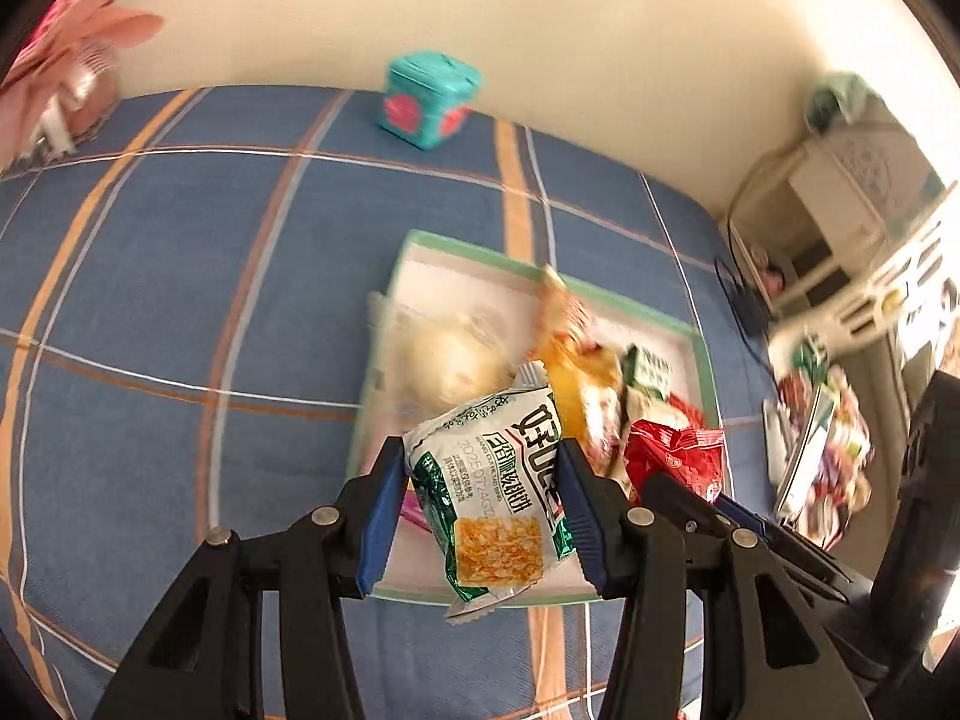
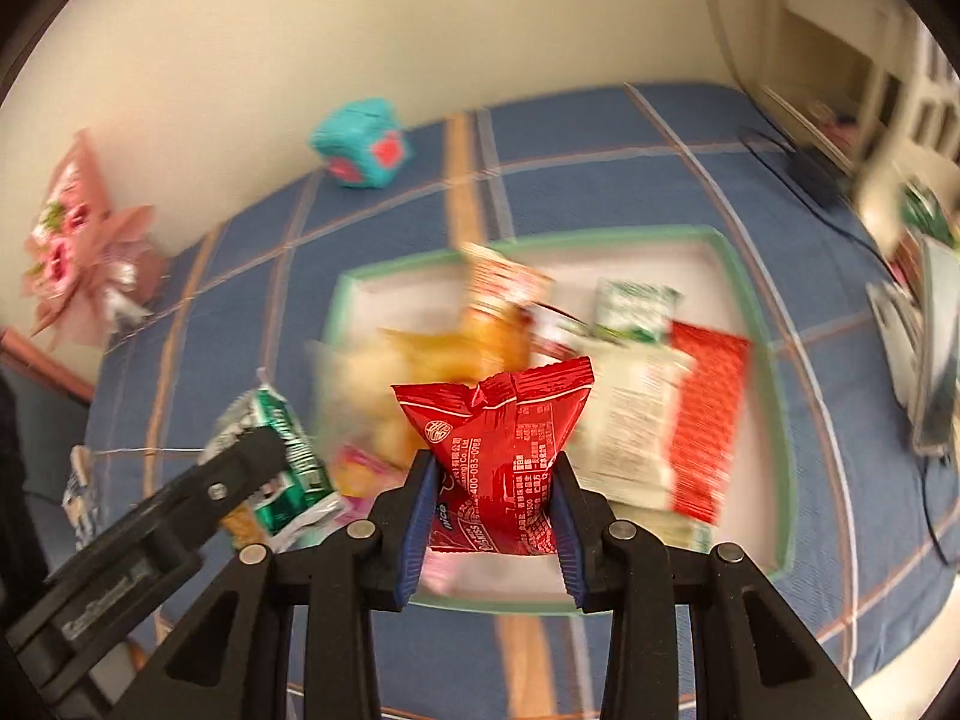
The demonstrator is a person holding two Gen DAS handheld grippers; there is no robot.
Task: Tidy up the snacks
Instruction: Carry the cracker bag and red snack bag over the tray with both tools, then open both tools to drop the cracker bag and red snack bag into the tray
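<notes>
teal cube box (image 1: pixel 429 97), pink bouquet (image 2: pixel 78 240), plaid bedspread (image 1: pixel 180 300)

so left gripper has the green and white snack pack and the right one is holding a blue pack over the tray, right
Not quite. The right gripper holds a red pack, not a blue one; the right wrist view shows it clamped between the blue finger pads. The rest stands: the left gripper has the green and white snack pack, and both are over the tray.

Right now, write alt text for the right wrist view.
The right gripper clamps a red snack packet above a green-rimmed tray of blurred snacks on a blue plaid bedspread. At left, the left gripper holds a green-and-white packet.
</notes>
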